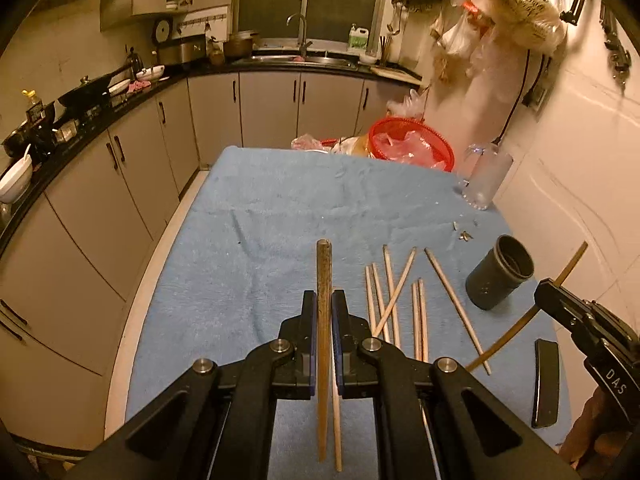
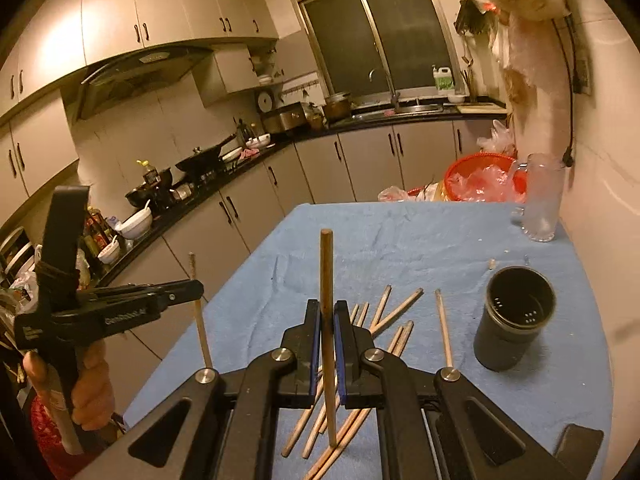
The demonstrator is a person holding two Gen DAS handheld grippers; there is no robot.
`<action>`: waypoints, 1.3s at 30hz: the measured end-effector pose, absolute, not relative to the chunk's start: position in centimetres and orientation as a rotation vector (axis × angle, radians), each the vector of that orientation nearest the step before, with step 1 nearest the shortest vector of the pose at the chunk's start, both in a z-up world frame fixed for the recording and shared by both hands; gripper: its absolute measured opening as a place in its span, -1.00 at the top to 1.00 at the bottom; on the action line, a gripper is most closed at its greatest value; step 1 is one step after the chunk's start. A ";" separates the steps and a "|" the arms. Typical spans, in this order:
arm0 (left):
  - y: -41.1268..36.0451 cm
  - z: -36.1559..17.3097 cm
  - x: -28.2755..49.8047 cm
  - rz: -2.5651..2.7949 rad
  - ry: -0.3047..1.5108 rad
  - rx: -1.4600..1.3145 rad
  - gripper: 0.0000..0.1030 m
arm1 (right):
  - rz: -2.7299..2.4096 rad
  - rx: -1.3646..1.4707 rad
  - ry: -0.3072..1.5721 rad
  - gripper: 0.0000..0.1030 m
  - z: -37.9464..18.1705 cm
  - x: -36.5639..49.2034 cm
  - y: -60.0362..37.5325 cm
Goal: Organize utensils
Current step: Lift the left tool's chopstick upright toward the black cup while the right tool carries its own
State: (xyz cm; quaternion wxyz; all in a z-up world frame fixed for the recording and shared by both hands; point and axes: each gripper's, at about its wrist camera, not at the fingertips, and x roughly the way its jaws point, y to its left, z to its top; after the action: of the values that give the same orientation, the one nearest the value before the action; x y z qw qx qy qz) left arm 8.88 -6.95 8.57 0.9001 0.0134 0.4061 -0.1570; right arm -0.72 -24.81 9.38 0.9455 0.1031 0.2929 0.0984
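Observation:
My left gripper (image 1: 324, 296) is shut on a wooden chopstick (image 1: 323, 264) that stands up between its fingers, above the blue towel (image 1: 260, 240). My right gripper (image 2: 327, 304) is shut on another chopstick (image 2: 326, 264), also raised over the towel (image 2: 400, 248). Each gripper shows in the other's view: the right gripper (image 1: 542, 286) at the right edge with its held stick (image 1: 576, 256) slanting through it, the left gripper (image 2: 198, 286) at the left with its stick (image 2: 202, 332). Several loose chopsticks (image 1: 394, 296) (image 2: 384, 312) lie on the towel. A dark round cup (image 1: 500, 272) (image 2: 516, 316) stands upright to their right.
A clear glass mug (image 1: 486, 180) (image 2: 540, 200) and a red basket (image 1: 412, 144) (image 2: 480, 180) stand at the table's far right. A flat black object (image 1: 546, 384) lies near the front right corner. A kitchen counter (image 1: 80, 120) runs along the left; a wall borders the right.

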 end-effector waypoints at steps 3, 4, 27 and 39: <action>-7.0 9.4 8.1 -0.325 0.828 0.032 0.86 | 0.198 0.218 0.592 0.87 9.4 -1.3 -25.0; -7.0 9.6 8.0 -0.327 0.824 0.032 0.86 | 0.194 0.220 0.589 0.87 9.4 -1.5 -25.1; -8.2 13.5 6.4 -0.355 0.759 0.048 0.86 | 0.133 0.276 0.501 0.87 12.3 -4.2 -28.9; -13.4 16.7 6.0 -0.459 0.733 0.084 0.86 | 0.059 0.300 0.431 0.87 15.7 -5.7 -33.6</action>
State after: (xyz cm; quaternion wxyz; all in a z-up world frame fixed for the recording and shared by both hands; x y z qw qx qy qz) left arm 5.97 -13.37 16.66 0.9070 0.0409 0.3553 -0.2225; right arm -5.71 -33.57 15.75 0.9653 0.1483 0.2129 0.0293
